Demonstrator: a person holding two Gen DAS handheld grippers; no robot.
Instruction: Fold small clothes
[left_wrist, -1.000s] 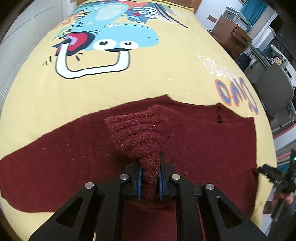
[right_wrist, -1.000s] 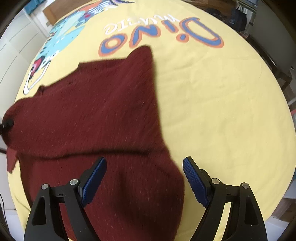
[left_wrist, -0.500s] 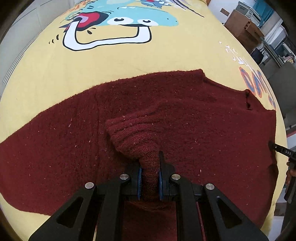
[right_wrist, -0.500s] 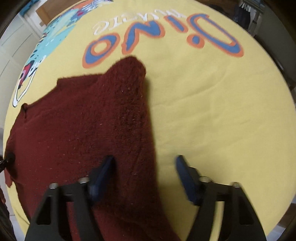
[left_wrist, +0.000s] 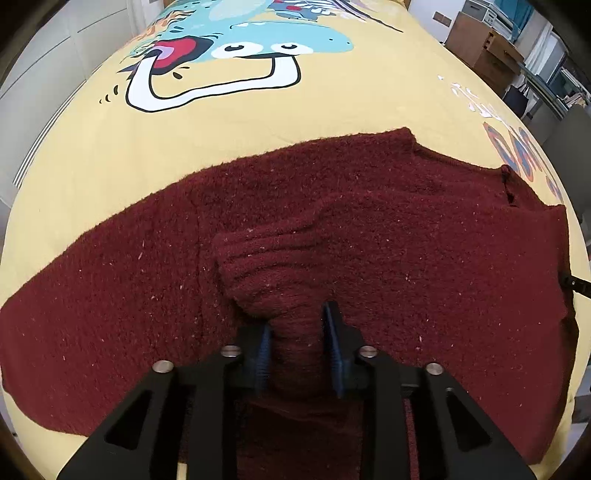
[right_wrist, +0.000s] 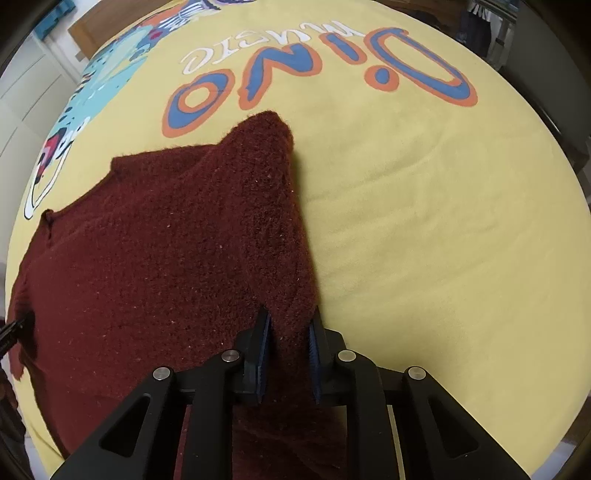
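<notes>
My left gripper (left_wrist: 295, 343) is opening: the cuff (left_wrist: 273, 266) it pinched a second ago sits loose between the jaws, sleeve now laid on the sweater (left_wrist: 424, 236). My right gripper (right_wrist: 287, 345), wide before, is closing on the sweater's side edge (next fold). Sweater lies flat on the sheet (left_wrist: 221, 122).

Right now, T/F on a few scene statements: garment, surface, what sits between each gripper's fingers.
1. The garment is a dark red knit sweater. True.
2. It lies on a plain white sheet. False: the yellow cover carries a cartoon dinosaur and "Dino" lettering.
3. A ribbed sleeve cuff sits between the fingers of the left gripper. True.
4. The right gripper has nothing between its fingers. False: the sweater's edge runs between them.
5. The sweater is folded into a neat square. False: it lies spread out.
</notes>
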